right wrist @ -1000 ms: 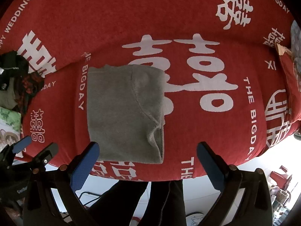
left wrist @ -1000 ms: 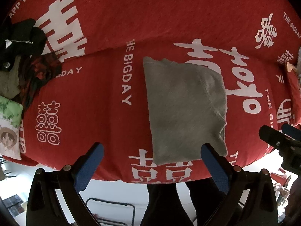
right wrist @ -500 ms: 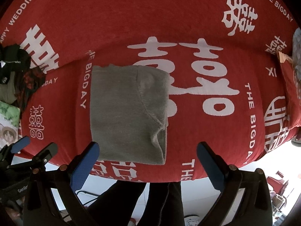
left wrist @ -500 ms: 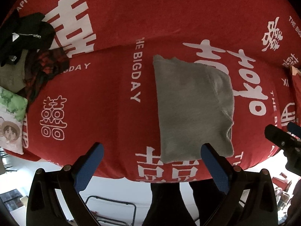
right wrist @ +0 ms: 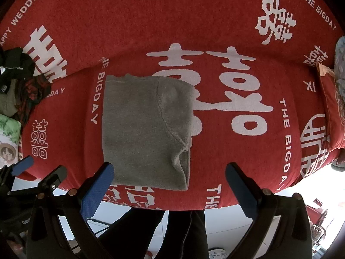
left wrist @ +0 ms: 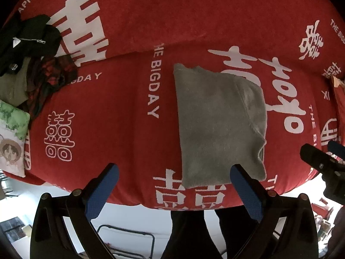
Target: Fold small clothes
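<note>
A grey garment (left wrist: 217, 125) lies folded into a rectangle near the front edge of the red bed cover (left wrist: 120, 112); it also shows in the right wrist view (right wrist: 144, 131). My left gripper (left wrist: 172, 185) is open and empty, held above the bed's front edge just in front of the garment. My right gripper (right wrist: 168, 183) is open and empty, also in front of the garment and apart from it. The right gripper shows at the right edge of the left wrist view (left wrist: 323, 159); the left gripper shows at the left edge of the right wrist view (right wrist: 36, 174).
A pile of dark and plaid clothes (left wrist: 32, 58) lies at the far left of the bed, with a cartoon-print pillow (left wrist: 10, 138) in front of it. A red pillow (right wrist: 332, 103) is at the right. The person's dark-trousered legs (right wrist: 163, 233) and white floor are below.
Both grippers have drifted slightly back and left, so the garment sits a little further right and lower in view. Both stay open. The garment has not moved.
</note>
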Motion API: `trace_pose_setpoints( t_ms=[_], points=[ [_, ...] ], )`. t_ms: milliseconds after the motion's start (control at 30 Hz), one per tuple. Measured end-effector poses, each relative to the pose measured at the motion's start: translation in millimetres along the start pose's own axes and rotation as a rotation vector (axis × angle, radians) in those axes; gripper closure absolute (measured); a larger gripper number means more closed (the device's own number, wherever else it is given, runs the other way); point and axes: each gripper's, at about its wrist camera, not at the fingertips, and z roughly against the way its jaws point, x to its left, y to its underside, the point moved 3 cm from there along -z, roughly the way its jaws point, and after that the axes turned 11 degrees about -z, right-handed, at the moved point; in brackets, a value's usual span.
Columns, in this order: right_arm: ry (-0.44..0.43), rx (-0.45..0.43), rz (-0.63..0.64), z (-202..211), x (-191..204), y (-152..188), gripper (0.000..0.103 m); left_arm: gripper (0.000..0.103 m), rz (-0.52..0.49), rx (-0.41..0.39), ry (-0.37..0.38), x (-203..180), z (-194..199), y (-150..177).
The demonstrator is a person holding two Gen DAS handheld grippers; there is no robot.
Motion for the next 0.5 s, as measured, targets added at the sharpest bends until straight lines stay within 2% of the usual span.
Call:
trace_pose_setpoints(
  t_ms=[500],
  points=[
    [0.000, 0.002, 0.000, -1.3, -0.2, -1.4, 0.000, 0.000, 0.017, 0.002, 0.002, 1.8, -3.1, -5.6]
  ],
)
